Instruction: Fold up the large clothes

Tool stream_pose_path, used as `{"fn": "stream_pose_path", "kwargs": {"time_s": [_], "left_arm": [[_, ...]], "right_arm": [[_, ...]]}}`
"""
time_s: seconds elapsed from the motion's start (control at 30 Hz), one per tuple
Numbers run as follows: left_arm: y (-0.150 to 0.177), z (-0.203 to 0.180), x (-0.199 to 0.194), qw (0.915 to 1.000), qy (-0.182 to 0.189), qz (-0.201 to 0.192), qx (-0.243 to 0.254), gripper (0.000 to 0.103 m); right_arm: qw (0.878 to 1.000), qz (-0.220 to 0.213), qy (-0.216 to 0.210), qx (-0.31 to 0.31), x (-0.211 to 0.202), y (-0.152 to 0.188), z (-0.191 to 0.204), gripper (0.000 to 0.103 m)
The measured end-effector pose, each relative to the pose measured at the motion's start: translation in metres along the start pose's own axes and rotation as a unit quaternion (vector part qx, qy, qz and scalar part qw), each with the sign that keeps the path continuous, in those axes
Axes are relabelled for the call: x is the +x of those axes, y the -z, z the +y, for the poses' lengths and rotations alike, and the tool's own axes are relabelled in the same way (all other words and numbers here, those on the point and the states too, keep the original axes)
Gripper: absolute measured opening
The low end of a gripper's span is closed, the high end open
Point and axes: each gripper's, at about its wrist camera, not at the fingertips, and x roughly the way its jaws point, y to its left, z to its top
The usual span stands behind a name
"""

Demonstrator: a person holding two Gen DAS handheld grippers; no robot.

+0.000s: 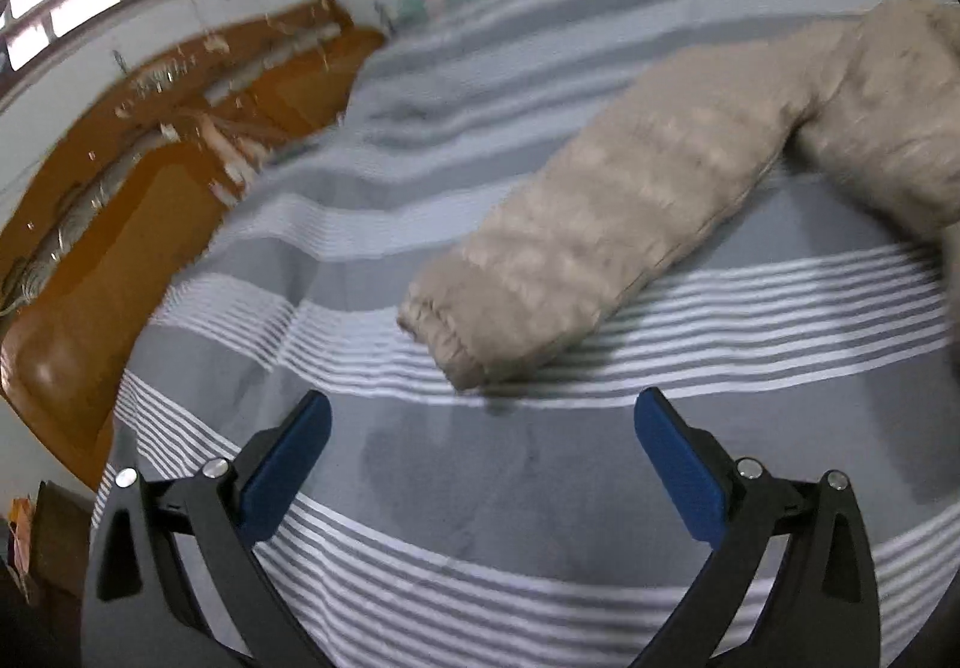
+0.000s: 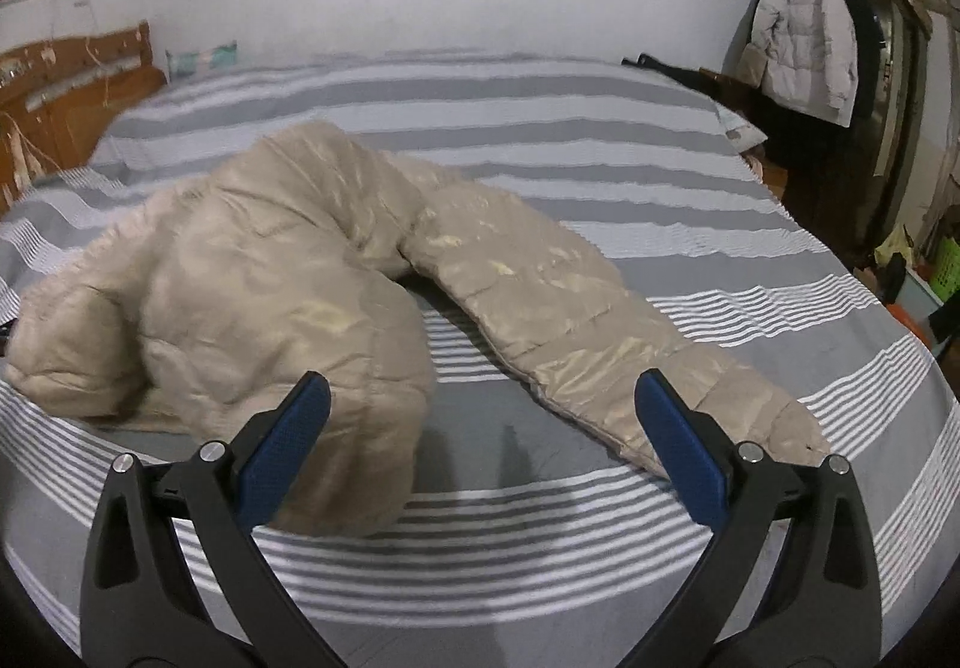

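Both hand-held grippers, left [image 1: 483,419] and right [image 2: 483,401], hang spread and empty over the grey-and-white striped bed [image 2: 540,518]. Beige puffy quilted jacket [image 2: 252,278] lies rumpled, sleeves splayed. I judge: pinch each cuff [image 1: 441,335] deeply; slippery padding, flatten first.

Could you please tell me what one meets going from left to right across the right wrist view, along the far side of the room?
Wooden headboard → small teal and pink pillow → pale puffer coat hanging on the dark wardrobe → green basket.
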Motion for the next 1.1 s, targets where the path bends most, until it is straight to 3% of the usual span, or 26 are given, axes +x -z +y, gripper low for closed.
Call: {"fn": "stream_pose_path", "kwargs": {"time_s": [0.27,0.33,0.4,0.47,0.57,0.67,0.7,0.8,0.83,0.9,0.93,1.0,1.03,1.07,1.1], "left_arm": [[-0.001,-0.015,0.055,0.9980,-0.019,0.009,0.060,0.101],[-0.001,-0.020,0.071,0.9969,-0.017,0.017,0.075,0.096],[-0.004,-0.021,0.081,0.9969,-0.005,0.019,0.076,0.068],[-0.009,-0.018,0.088,0.9971,-0.005,0.027,0.070,0.047],[-0.014,-0.003,0.091,0.9988,0.008,0.028,0.038,0.030],[-0.023,0.026,0.088,0.9994,-0.029,0.018,-0.007,0.021],[-0.026,0.042,0.087,0.9983,-0.042,0.018,-0.038,0.012],[-0.028,0.085,0.084,0.9909,-0.085,0.018,-0.103,0.013],[-0.026,0.101,0.084,0.9859,-0.115,0.017,-0.120,0.013],[-0.022,0.117,0.086,0.9794,-0.156,0.019,-0.127,0.018],[-0.015,0.123,0.087,0.9784,-0.155,0.022,-0.135,0.021],[-0.005,0.122,0.086,0.9800,-0.142,0.037,-0.134,0.048],[-0.002,0.121,0.080,0.9819,-0.132,0.038,-0.131,0.054],[0.000,0.118,0.072,0.9838,-0.126,0.037,-0.122,0.070],[0.001,0.113,0.061,0.9855,-0.122,0.037,-0.112,0.078]], "right_arm": [[0.999,0.036,-0.015,0.027,0.038,0.003,-0.011,0.100],[0.999,0.034,-0.017,0.032,0.038,0.003,-0.013,0.100],[0.999,0.034,-0.016,0.034,0.037,0.002,-0.014,0.100],[0.999,0.031,-0.011,0.041,0.036,0.001,-0.017,0.100],[0.998,0.028,-0.001,0.060,0.034,0.000,-0.025,0.100],[0.996,0.026,0.004,0.082,0.031,0.000,-0.035,0.100],[0.996,0.026,0.007,0.086,0.031,0.000,-0.037,0.100],[0.996,0.025,0.013,0.090,0.028,0.000,-0.041,0.100],[0.995,0.025,0.015,0.091,0.027,0.001,-0.042,0.100],[0.995,0.026,0.014,0.095,0.027,0.002,-0.044,0.100],[0.995,0.027,0.011,0.099,0.026,0.002,-0.044,0.100],[0.995,0.026,0.004,0.101,0.024,0.002,-0.044,0.100],[0.994,0.024,0.001,0.102,0.022,0.001,-0.044,0.100],[0.994,0.023,-0.003,0.104,0.020,0.001,-0.043,0.100],[0.994,0.022,-0.011,0.107,0.018,0.000,-0.043,0.100]]}}
